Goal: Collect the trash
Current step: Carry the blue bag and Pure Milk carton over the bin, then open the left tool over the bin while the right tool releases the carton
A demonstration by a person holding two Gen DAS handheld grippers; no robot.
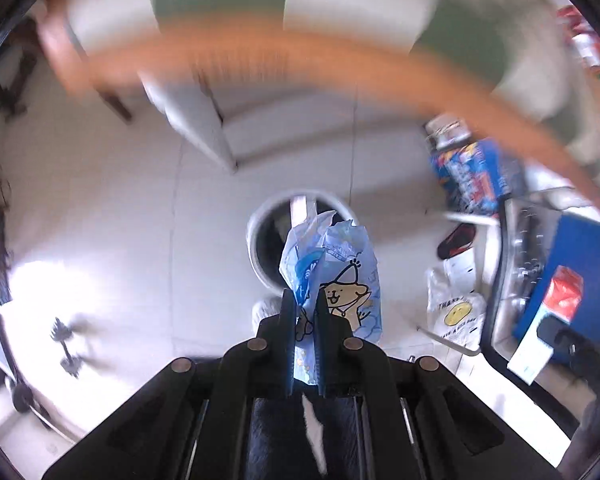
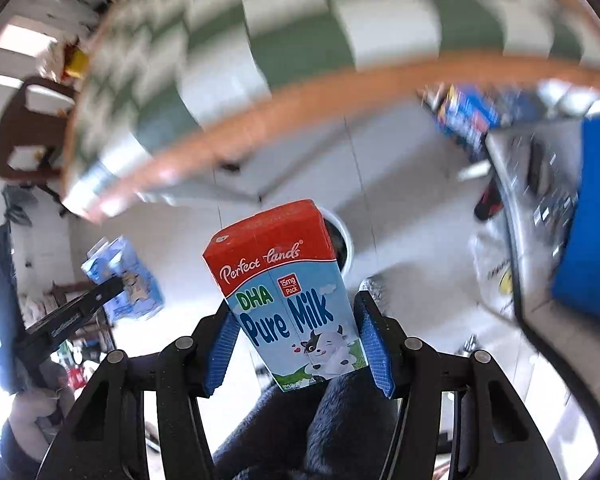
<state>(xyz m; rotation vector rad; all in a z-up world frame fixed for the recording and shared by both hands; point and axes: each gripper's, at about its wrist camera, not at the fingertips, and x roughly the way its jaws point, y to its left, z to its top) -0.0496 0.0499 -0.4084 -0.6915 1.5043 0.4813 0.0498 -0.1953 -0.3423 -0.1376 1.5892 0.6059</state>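
My left gripper [image 1: 304,300] is shut on a crumpled blue and white snack wrapper [image 1: 340,276] with a cartoon animal on it. It holds the wrapper in the air, right over a round white trash bin [image 1: 260,232] on the floor. My right gripper [image 2: 296,320] is shut on a red and blue "Pure Milk" carton [image 2: 288,292], also held in the air. The bin's rim [image 2: 346,236] peeks out behind the carton. The left gripper with its wrapper [image 2: 124,280] shows at the left of the right wrist view.
A table with a green and white checked cloth and an orange edge [image 1: 300,52] curves across the top. A blue box [image 1: 476,172] and a white plastic bag [image 1: 456,312] lie on the floor at the right. A blue panel [image 1: 572,276] stands at the far right.
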